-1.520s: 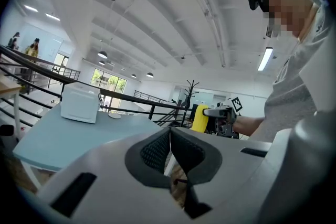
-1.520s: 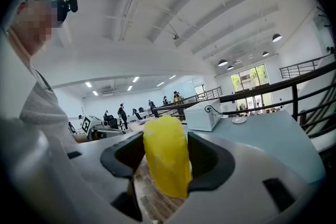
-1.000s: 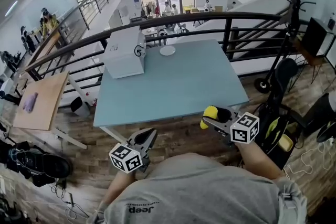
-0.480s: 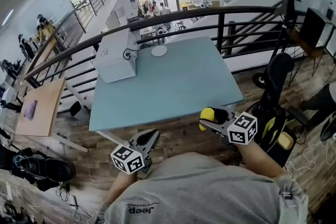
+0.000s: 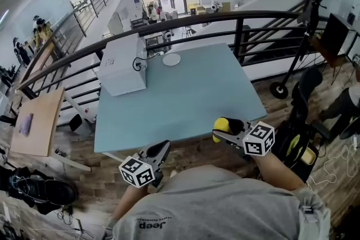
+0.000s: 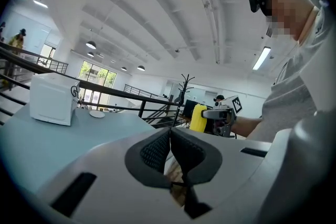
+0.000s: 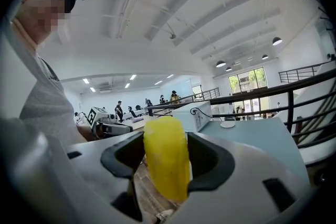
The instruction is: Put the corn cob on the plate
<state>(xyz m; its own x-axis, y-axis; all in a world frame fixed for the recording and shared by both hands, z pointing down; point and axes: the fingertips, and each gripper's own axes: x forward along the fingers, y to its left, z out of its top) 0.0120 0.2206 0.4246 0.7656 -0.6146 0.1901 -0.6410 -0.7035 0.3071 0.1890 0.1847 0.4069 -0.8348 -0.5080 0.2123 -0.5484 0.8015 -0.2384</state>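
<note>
- Head view: the right gripper [image 5: 227, 130] is clamping the corn cob [image 5: 223, 124] over the near edge of the pale blue table [image 5: 185, 99]. The left gripper [image 5: 160, 149] is hanging lower, just short of that edge and close to the person's body. The white plate [image 5: 171, 59] is sitting at the table's far side, just beside a white appliance [image 5: 121, 70] and near the railing [image 5: 185, 21], well apart from the cob. The cob is probably being held ahead of the body so that it can travel across the bare tabletop to the plate.
- Left gripper view: the jaws are lying together with nothing between their pads. This gripper is apparently idling while the other one works. To the right, the cob [image 6: 198, 118] is standing nearly upright in the right gripper, with the plate [image 6: 97, 114] small and distant on the left.
- Right gripper view: both pads are pressing on the cob's sides at about mid-length. Its long axis is running up and down, crosswise to the jaws, with the rounded upper end rising above them and the lower end pointing at the floor. A mid-length grip is likely keeping it balanced. To lie flat on the plate [image 7: 227, 124], it would probably need tipping over first.
</note>
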